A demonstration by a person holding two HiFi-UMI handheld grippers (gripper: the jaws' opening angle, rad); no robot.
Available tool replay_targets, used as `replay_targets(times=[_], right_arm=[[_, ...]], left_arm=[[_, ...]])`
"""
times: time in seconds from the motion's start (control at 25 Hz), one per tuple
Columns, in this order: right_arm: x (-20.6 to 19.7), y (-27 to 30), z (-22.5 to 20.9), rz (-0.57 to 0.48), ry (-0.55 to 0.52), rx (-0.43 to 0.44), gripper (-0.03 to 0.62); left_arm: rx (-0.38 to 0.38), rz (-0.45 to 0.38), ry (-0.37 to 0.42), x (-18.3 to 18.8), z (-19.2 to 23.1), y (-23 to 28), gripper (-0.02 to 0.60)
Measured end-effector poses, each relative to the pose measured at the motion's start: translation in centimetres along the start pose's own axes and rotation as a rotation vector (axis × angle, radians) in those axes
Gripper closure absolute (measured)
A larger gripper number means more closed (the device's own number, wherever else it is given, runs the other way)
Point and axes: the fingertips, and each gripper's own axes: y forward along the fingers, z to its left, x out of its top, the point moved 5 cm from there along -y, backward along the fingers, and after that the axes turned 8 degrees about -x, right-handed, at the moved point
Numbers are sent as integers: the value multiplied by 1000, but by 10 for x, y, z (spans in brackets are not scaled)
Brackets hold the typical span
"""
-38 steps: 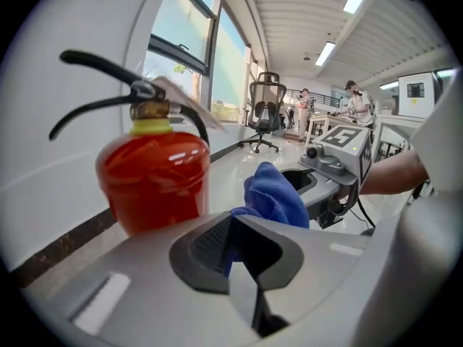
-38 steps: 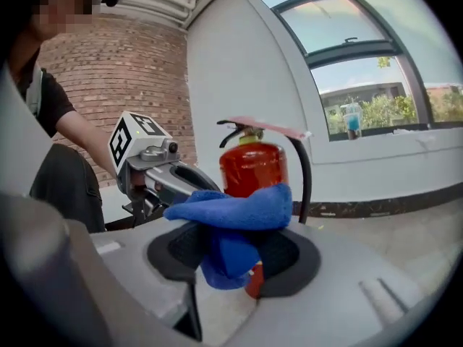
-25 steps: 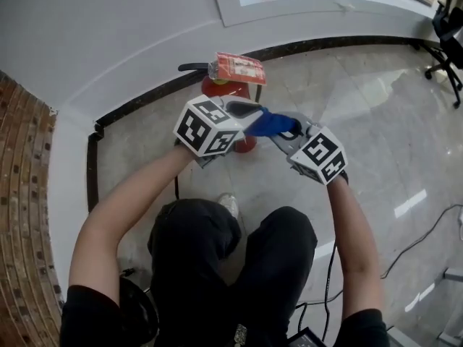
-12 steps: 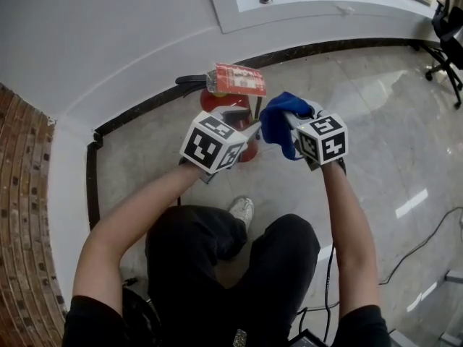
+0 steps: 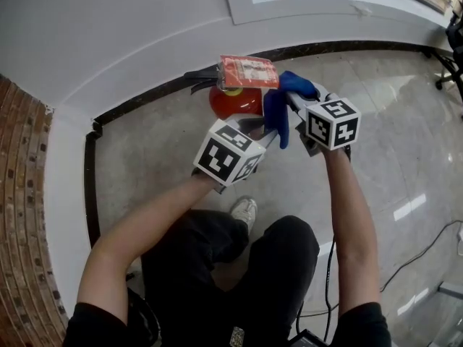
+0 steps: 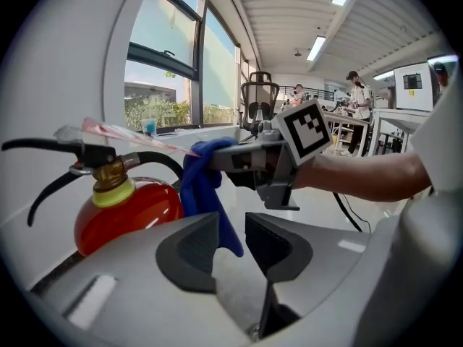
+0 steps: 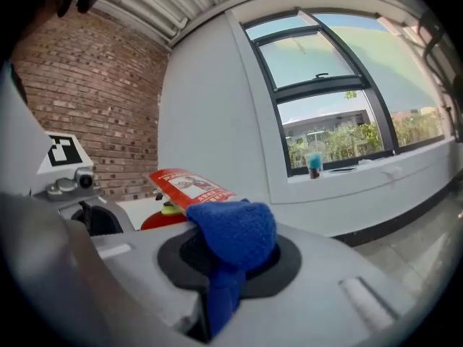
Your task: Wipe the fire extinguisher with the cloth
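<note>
The fire extinguisher is standing upright at the far edge of the floor, close against the dark border where the curved wall begins, probably so its red body is facing outward for wiping. The right gripper is pinching the blue cloth tight between its jaws, with a bunched end poking past the tips as a rubbing pad and a tail hanging down. The left gripper is closing its jaws, and the pads are gripping nothing. The cloth's tail is dangling just beyond their gap, and the extinguisher is sitting ahead to their left. The cloth is hanging just beside the extinguisher's right shoulder, below the red tag lying over the valve.
</note>
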Motion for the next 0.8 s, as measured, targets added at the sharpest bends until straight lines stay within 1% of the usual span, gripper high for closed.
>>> replay_targets(times=[0.16,0.32,0.4,0.48,0.56,0.68,0.8], right_arm=[[23,3,-1,-52,45,32,542],[45,7,7,-77,48,61,542],[54,11,17,-70,38,99,542],[58,18,35,-34,-29,139,542],[60,27,50,7,-113,153,542],[62,37,62,34,-157,166,542],[60,40,63,45,-182,166,542]], left_arm=[[20,-13,-32,-3,8,-1,466],[37,-30,-46,4,10,1,468],[52,-29,-44,7,10,2,479],[63,-27,-45,10,10,2,500],[64,-26,-48,11,9,4,511],[51,-26,-45,11,6,7,517],[49,-29,-53,11,8,8,517]])
